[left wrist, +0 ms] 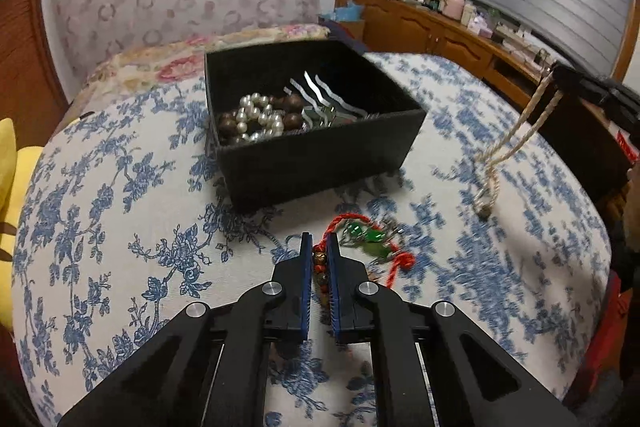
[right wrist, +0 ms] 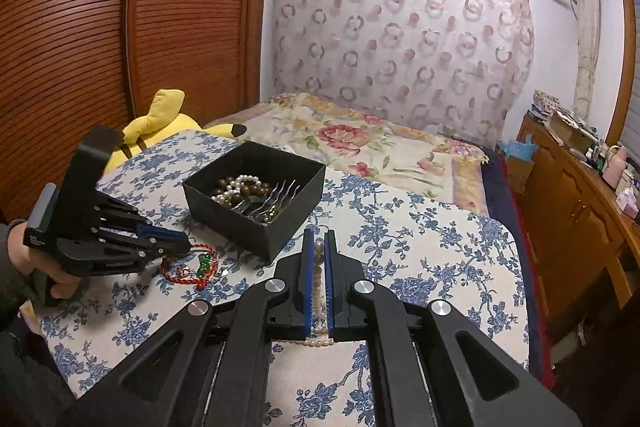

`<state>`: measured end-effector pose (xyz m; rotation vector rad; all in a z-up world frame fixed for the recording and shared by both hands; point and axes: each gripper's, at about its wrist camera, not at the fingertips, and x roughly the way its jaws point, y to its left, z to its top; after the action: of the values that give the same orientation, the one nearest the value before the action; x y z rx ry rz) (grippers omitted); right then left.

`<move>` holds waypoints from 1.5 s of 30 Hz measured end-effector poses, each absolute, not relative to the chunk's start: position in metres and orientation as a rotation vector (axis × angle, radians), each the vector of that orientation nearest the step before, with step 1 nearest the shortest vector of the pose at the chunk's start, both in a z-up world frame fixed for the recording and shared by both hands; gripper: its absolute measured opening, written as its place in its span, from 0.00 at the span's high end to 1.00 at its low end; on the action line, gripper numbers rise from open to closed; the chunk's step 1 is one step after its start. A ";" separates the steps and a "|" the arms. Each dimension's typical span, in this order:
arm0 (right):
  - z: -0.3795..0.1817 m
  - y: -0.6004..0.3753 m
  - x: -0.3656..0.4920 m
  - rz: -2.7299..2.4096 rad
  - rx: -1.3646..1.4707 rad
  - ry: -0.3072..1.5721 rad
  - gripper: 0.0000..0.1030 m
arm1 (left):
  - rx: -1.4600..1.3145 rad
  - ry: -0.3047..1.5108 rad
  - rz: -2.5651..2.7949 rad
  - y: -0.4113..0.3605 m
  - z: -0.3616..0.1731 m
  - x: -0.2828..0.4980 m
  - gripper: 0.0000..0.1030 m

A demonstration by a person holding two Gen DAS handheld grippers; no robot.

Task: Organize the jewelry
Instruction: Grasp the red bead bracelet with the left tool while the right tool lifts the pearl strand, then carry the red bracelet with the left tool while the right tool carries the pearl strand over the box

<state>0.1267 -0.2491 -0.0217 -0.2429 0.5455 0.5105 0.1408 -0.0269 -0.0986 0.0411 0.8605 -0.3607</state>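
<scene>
My left gripper is shut on a red cord bracelet with green and brown beads, which lies on the blue-flowered cloth just in front of the black box. The box holds a pearl bracelet, brown beads and silver hairpins. My right gripper is shut on a pearl strand, which hangs in a loop down to the cloth at the right of the box. In the right wrist view the left gripper sits low at the bracelet, left of the box.
The blue-flowered cloth covers a board on a bed with a floral blanket. A yellow plush toy lies at the board's far left. A wooden cabinet with clutter runs along the right. A hand holds the left gripper.
</scene>
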 end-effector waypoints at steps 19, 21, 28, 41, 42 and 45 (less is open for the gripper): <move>0.005 -0.236 0.120 0.538 -0.243 0.487 0.94 | -0.020 0.660 -0.415 -0.035 -0.011 0.115 0.94; 0.009 -0.235 0.121 0.540 -0.242 0.479 0.94 | -0.022 0.648 -0.415 -0.035 -0.005 0.114 0.94; 0.026 -0.230 0.120 0.554 -0.235 0.442 0.94 | -0.057 0.612 -0.425 -0.030 0.012 0.113 0.94; 0.020 -0.222 0.120 0.569 -0.246 0.461 0.94 | -0.040 0.738 -0.318 -0.004 -0.035 0.137 0.94; 0.019 -0.221 0.121 0.569 -0.246 0.463 0.94 | -0.031 0.740 -0.311 -0.003 -0.037 0.137 0.94; 0.018 -0.220 0.121 0.572 -0.246 0.466 0.94 | -0.029 0.753 -0.285 0.008 -0.043 0.133 0.94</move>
<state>0.1214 -0.2196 0.0177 -0.2455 0.4659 0.5720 0.1330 0.0075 -0.0434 -0.0292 0.7526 -0.2850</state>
